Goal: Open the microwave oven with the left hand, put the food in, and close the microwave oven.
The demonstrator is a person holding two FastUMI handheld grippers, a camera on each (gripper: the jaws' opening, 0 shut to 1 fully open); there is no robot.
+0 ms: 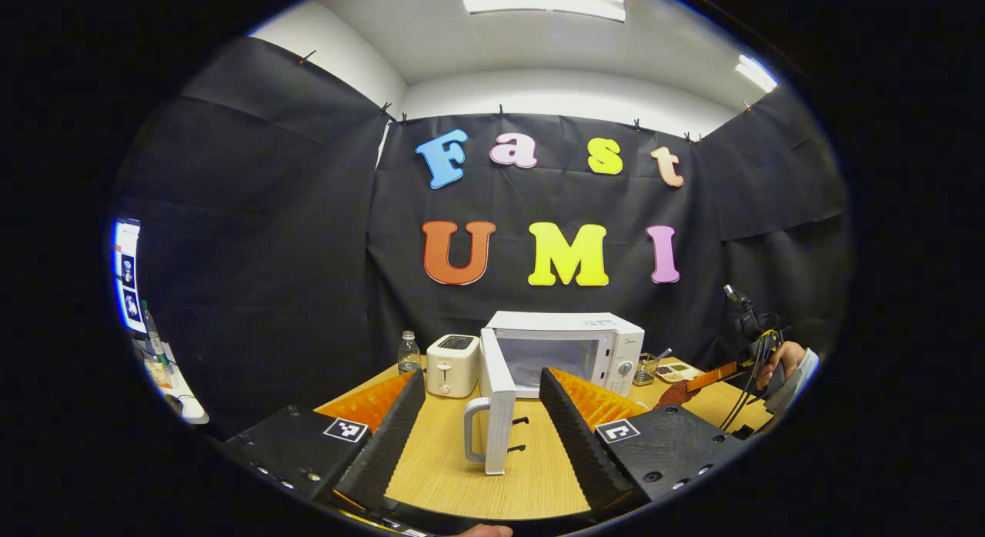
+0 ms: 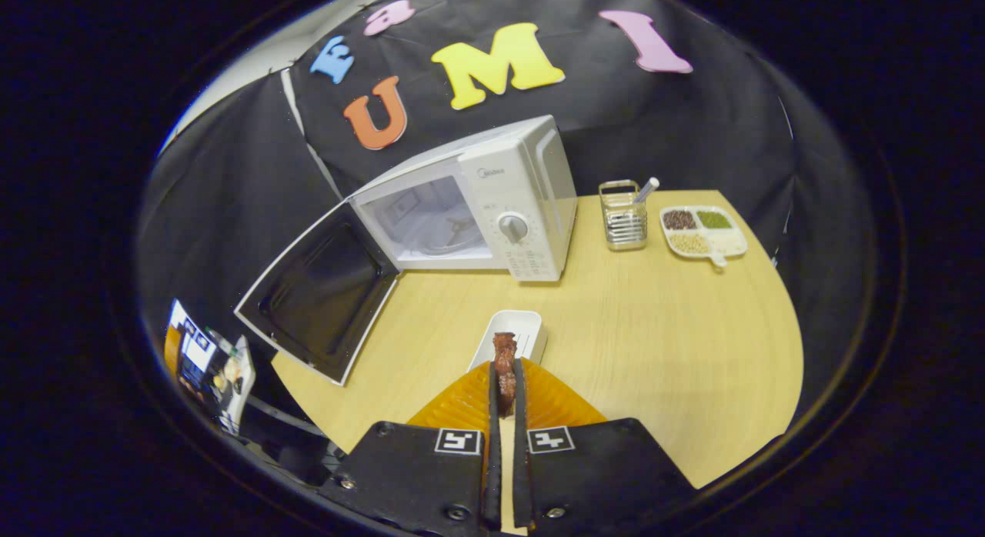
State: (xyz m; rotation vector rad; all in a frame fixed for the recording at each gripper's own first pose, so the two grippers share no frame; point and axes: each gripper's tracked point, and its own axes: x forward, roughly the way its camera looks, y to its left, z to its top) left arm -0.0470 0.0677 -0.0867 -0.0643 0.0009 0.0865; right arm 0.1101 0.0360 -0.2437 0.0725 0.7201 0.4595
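Microwave oven (image 2: 492, 206): on tabletop (image 2: 654, 329), door (image 2: 319, 295) swung wide to its left, cavity exposed. Food (image 2: 505, 371): dark reddish strip, long axis running away along the fingers, far end above a white dish (image 2: 514, 333). Right gripper (image 2: 505, 391): fingers pressed together, pinching the food. Left gripper (image 1: 481, 410): spread, holding nothing, facing the door's edge and handle (image 1: 475, 429). Toaster (image 1: 452, 365), bottle (image 1: 409, 352) left of oven.

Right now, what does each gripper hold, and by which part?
Right tongs pinch a reddish-brown strip of food by its lower end; left tongs are open, holding nothing.
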